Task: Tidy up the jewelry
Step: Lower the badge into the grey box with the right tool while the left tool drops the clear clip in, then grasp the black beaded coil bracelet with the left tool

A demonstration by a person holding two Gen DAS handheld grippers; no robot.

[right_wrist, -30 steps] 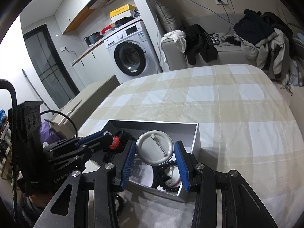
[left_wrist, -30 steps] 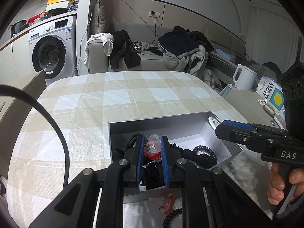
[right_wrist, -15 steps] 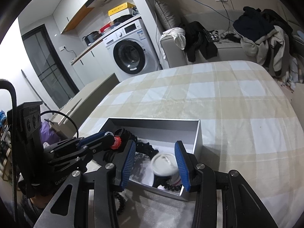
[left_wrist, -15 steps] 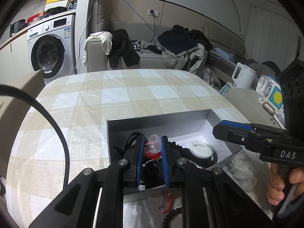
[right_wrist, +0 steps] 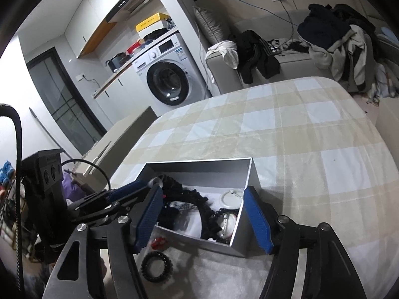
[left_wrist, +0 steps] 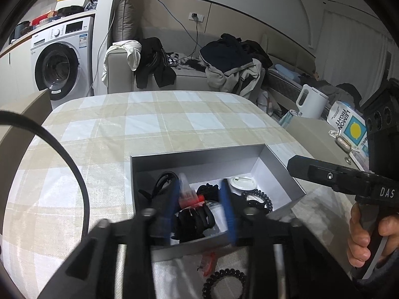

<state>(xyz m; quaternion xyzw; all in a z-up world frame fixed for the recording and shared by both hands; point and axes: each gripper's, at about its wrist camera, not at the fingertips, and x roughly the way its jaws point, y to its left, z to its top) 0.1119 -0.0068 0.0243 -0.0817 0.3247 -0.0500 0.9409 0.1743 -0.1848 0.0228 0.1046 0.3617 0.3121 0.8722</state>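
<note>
Between the parted fingers of the left claw, whose jaws have just been opening, a red clip drops free over the grey box. The right claw, also just spreading, holds nothing, its white badge lying inside. The clip could snag on a finger, or a claw could nudge the box and spill the pile. A black hair tie and another red clip still wait outside on the cloth.

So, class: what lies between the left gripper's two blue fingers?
In the left wrist view, a red and clear clip sits between the left gripper fingers, over the grey box.

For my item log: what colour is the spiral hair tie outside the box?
Black; clearest in the right wrist view.
</note>
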